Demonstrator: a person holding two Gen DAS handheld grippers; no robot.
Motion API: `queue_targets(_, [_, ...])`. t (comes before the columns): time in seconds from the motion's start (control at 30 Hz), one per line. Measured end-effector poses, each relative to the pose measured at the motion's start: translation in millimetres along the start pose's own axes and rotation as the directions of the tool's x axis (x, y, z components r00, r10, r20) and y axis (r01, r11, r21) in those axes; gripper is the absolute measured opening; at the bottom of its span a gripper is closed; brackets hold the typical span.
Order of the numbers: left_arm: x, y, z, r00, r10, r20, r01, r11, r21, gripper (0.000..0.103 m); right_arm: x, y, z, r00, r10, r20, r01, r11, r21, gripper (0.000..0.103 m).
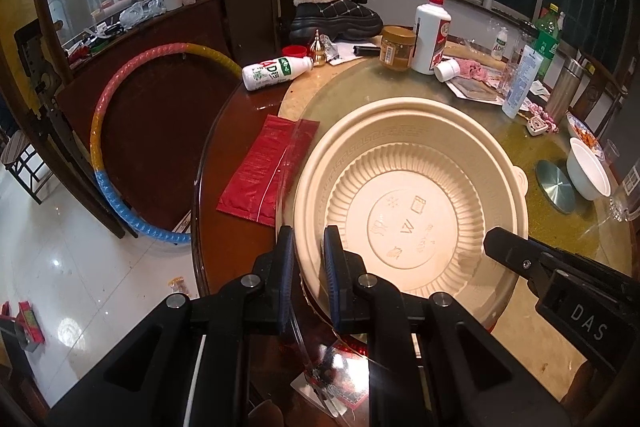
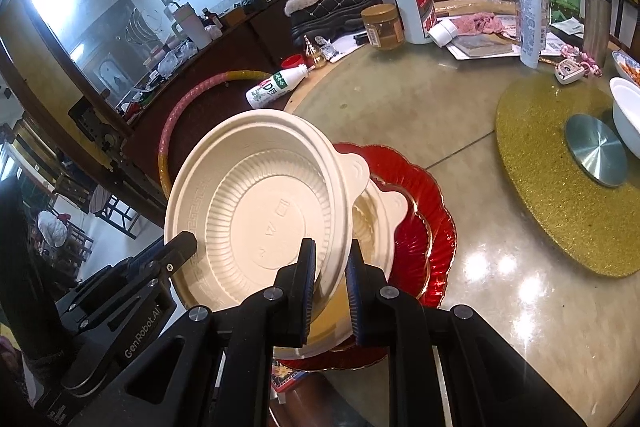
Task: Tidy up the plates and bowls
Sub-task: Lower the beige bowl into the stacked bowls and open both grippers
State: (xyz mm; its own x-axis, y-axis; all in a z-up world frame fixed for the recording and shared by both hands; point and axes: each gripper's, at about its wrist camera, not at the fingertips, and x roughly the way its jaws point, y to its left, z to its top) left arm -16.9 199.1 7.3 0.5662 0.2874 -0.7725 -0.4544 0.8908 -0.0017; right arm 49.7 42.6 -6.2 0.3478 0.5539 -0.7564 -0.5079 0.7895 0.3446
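A large cream plastic bowl (image 1: 412,199) is held tilted above the table by both grippers. My left gripper (image 1: 308,239) is shut on its near left rim. My right gripper (image 2: 330,255) is shut on its right rim; its finger shows in the left wrist view (image 1: 516,255). In the right wrist view the bowl (image 2: 260,211) hangs over a second cream bowl (image 2: 380,223) that sits in a red scalloped plate (image 2: 424,211). The left gripper enters that view at the lower left (image 2: 176,247).
A white bowl (image 2: 628,115) and a steel disc (image 2: 596,151) sit on a gold mat at the right. Bottles, a jar (image 2: 382,27), a slipper and papers crowd the far table. A red packet (image 1: 268,167) lies left of the bowl. A hoop (image 1: 104,131) leans on the sideboard.
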Motion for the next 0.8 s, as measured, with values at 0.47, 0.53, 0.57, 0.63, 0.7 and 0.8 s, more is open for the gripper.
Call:
queue_targets(0.47, [4.0,-12.9,-3.4,1.0,-0.001,-0.001,0.001,0.999,0.048,0.013,-2.2,-11.2,-2.5,1.0,-0.017,-0.002,0.017,1.0,0.02,0.018])
queue_targets(0.53, [3.9,-13.1,-3.9,1.0,-0.002,0.0,0.002,0.999,0.051,0.013,-3.2,-12.2,-3.4,1.0,-0.014,-0.001,0.014,1.0,0.024,0.017])
queue_targets(0.57, [4.0,-13.4,-4.6,1.0,-0.001,0.0,0.001,0.999,0.053,0.013,-3.4,-12.4,-3.6,1.0,-0.014,-0.001,0.014,1.0,0.025,0.017])
queue_targets(0.63, [4.1,-14.1,-5.5,1.0,0.0,-0.001,0.0,0.998,0.055,0.013,-3.6,-12.8,-4.9,1.0,-0.016,-0.001,0.016,1.0,0.025,0.018])
queue_targets(0.7, [3.9,-14.6,-5.9,1.0,0.001,0.0,-0.001,0.998,0.057,0.013,-4.1,-13.5,-5.4,1.0,-0.016,-0.001,0.016,1.0,0.027,0.018])
queue_targets(0.8, [4.0,-15.0,-7.3,1.0,-0.001,-0.001,0.001,0.998,0.058,0.013,-5.3,-14.1,-6.5,1.0,-0.016,-0.001,0.016,0.999,0.028,0.018])
